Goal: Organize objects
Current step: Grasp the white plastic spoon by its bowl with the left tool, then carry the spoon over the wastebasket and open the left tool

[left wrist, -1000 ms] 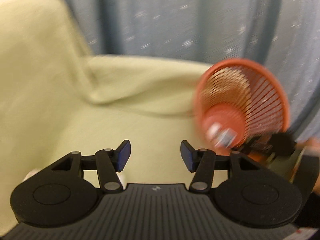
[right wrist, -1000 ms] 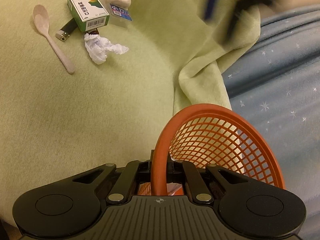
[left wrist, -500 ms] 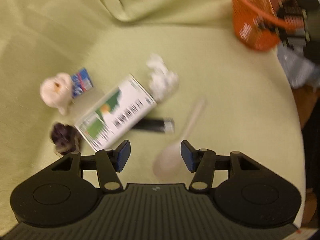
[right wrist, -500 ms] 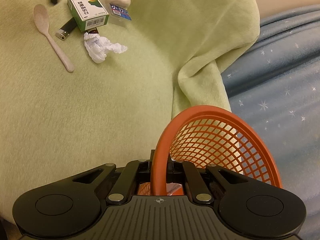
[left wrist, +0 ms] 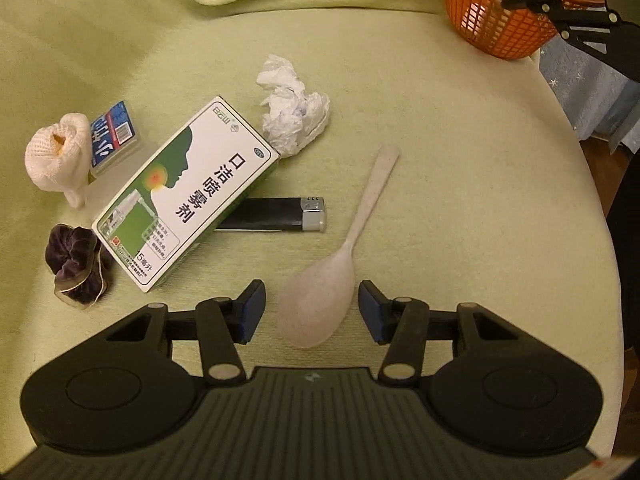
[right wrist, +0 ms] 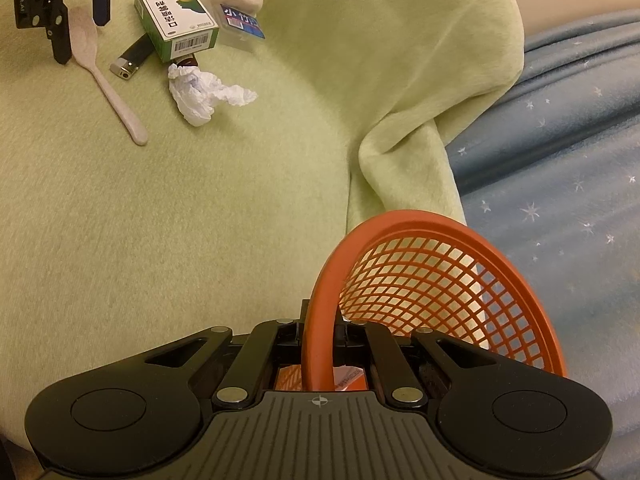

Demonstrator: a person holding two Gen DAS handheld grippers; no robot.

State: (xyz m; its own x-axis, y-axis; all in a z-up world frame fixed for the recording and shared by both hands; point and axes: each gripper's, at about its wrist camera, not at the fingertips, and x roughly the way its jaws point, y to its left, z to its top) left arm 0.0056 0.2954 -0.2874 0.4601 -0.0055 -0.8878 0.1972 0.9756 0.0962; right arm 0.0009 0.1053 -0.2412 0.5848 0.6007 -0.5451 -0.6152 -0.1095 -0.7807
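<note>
Since a second earlier, the left gripper [left wrist: 312,312] had swung away from the curtain and basket and come down over the clutter, and it now hovered with its jaws wide on either side of the bowl of the pale spoon [left wrist: 320,300], not yet touching it as far as I could tell. The right gripper [right wrist: 320,330] had hardly shifted; its jaws were pinched on the rim of the orange basket [right wrist: 440,280], holding it at the edge of the green cloth [right wrist: 200,240] next to the blue curtain [right wrist: 560,160].

Most of the tidying seemed to remain. Six things besides the spoon lay loose on the cloth: a green and white box [left wrist: 188,192] resting partly on a black lighter [left wrist: 276,219], a crumpled tissue [left wrist: 294,108] just beside the box's far corner, a small blue packet [left wrist: 114,132], a cream mesh ball [left wrist: 58,156] touching that packet, and a dark scrunchie [left wrist: 76,268] by the box's near end. All sat well apart from the basket.

Inside the basket, the right wrist view showed something small with white and orange print at the bottom, close under the jaws; it was too hidden to name, so perhaps one item had already been dropped in. The spoon looked like the next candidate.
</note>
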